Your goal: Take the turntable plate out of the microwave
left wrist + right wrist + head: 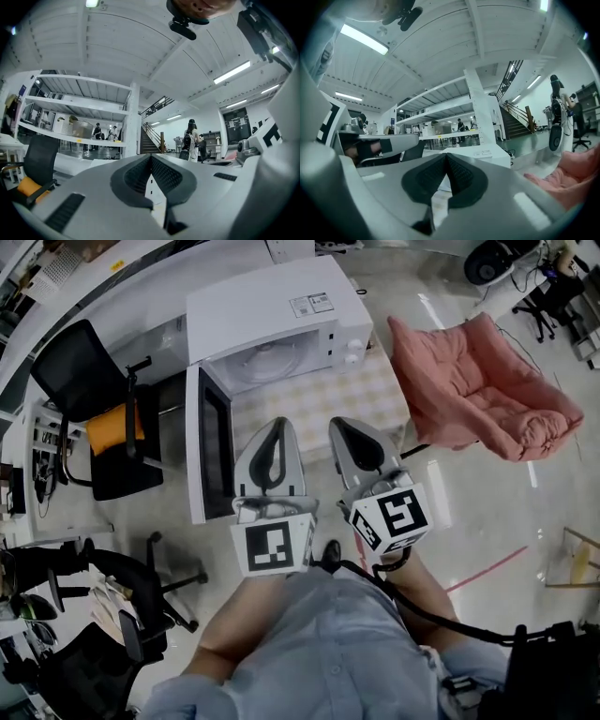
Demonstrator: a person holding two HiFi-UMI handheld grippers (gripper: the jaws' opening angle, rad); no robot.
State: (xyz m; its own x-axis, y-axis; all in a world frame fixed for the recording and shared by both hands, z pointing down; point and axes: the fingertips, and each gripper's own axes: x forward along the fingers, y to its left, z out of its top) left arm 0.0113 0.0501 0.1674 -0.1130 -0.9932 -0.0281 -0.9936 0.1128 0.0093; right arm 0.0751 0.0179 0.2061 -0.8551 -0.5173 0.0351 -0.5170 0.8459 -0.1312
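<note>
Clearly both tongs are pressed shut and empty: left tongs [277,425] and right tongs [343,425] point at the open microwave [281,306] on the tabletop [370,399]. Its turntable plate [272,360] lies inside, likely glass: heavy, slick, breakable. Best pinched at the near rim.

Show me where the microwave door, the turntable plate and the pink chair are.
microwave door [214,442]: head view, dark window.
turntable plate [278,359]: head view, its middle.
pink chair [473,395]: head view, seat cushion.
</note>
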